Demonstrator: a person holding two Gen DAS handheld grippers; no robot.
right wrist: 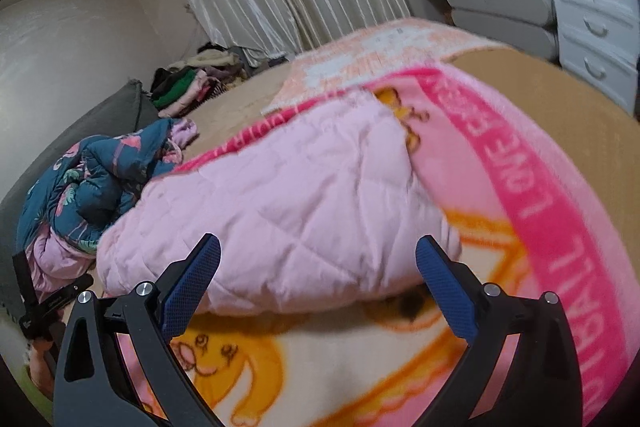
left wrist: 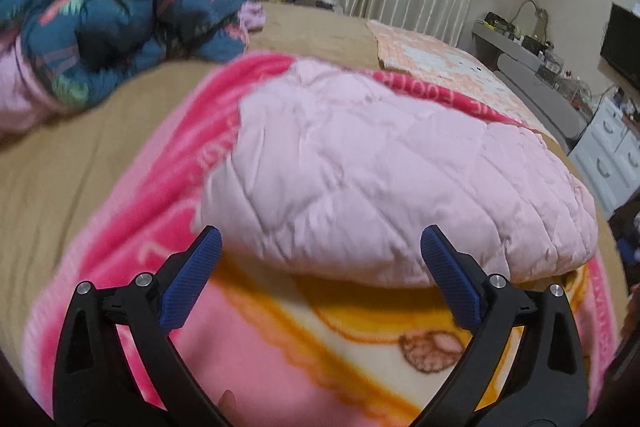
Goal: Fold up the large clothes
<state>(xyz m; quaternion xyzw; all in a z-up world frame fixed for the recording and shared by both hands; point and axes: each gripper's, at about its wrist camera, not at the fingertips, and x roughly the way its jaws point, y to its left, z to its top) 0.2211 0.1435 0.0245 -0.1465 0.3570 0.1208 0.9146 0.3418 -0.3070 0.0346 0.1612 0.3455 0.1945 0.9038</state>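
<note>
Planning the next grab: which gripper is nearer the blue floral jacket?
Left. The left gripper is by the pink quilt's jacket-side end; the right gripper faces its far end from the jacket.

Dim, warm indoor light, no hard shadows. Strong fisheye bending, black corners. Motion blur smears the pink quilt (left wrist: 384,167) and blanket (right wrist: 560,187); background soft.

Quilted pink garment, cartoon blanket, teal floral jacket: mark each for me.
quilted pink garment (left wrist: 392,171), left wrist view, middle of its top surface
cartoon blanket (right wrist: 560,211), right wrist view, lettered hot-pink border
teal floral jacket (left wrist: 120,23), left wrist view, bunched middle
</note>
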